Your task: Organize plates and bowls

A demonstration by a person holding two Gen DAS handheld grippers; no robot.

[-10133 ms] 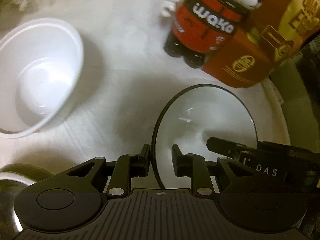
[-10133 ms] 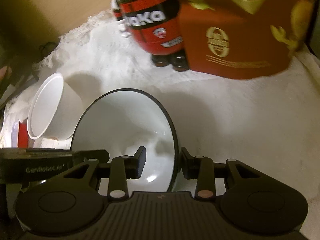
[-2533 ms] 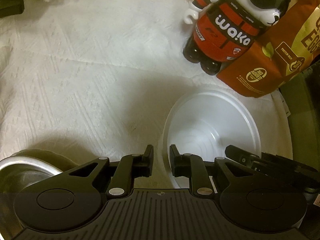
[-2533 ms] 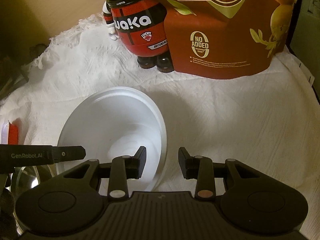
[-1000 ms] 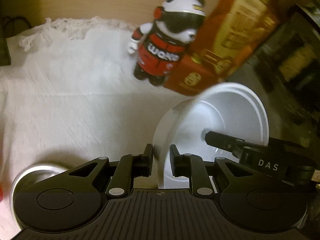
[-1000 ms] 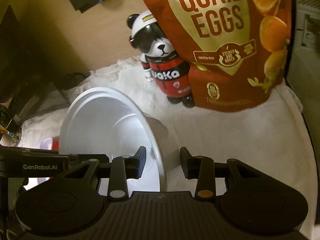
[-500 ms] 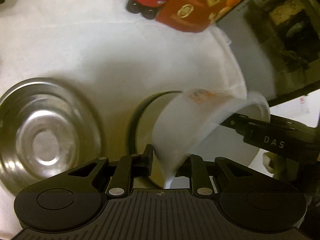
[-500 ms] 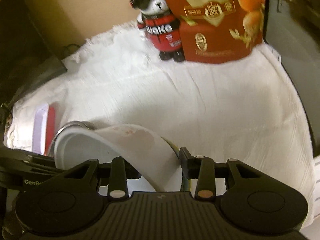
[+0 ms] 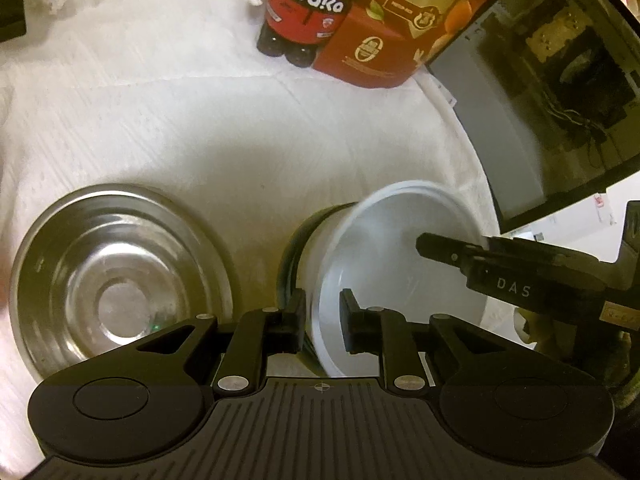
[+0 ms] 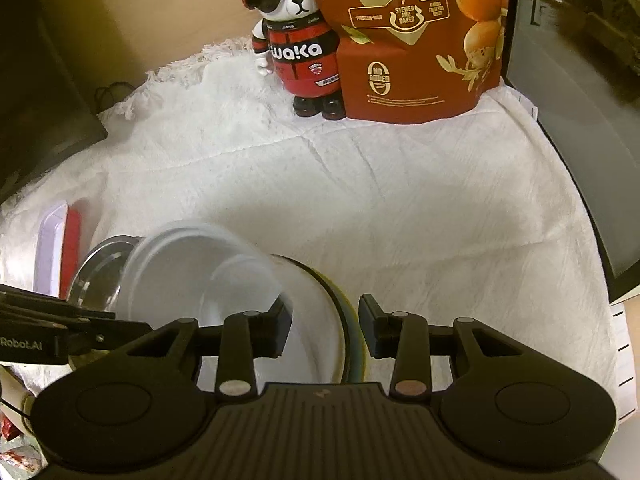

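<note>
A white plastic bowl [image 9: 384,264] rests tilted inside a dark-rimmed bowl [image 9: 289,256] on the white cloth. My left gripper [image 9: 323,322] is shut on its near rim, one finger inside and one outside. In the right wrist view the same white bowl [image 10: 188,276] leans left in the dark-rimmed bowl [image 10: 340,304], which has a yellowish rim under it. My right gripper [image 10: 324,330] straddles the bowl's other side, shut on its wall. One of its fingers [image 9: 440,246] shows inside the bowl in the left wrist view.
A steel bowl [image 9: 120,280] sits just left of the stack. A panda figure [image 10: 296,48] and a red quail-egg bag [image 10: 420,60] stand at the back. A red and white flat box [image 10: 60,248] lies far left. A dark glass-fronted appliance [image 9: 560,80] borders the cloth [image 10: 400,200] on the right.
Both grippers have come down and toward the near side with the white bowl. It hung in the air a second ago; now it sits in the dark-rimmed bowl, less tipped than before.
</note>
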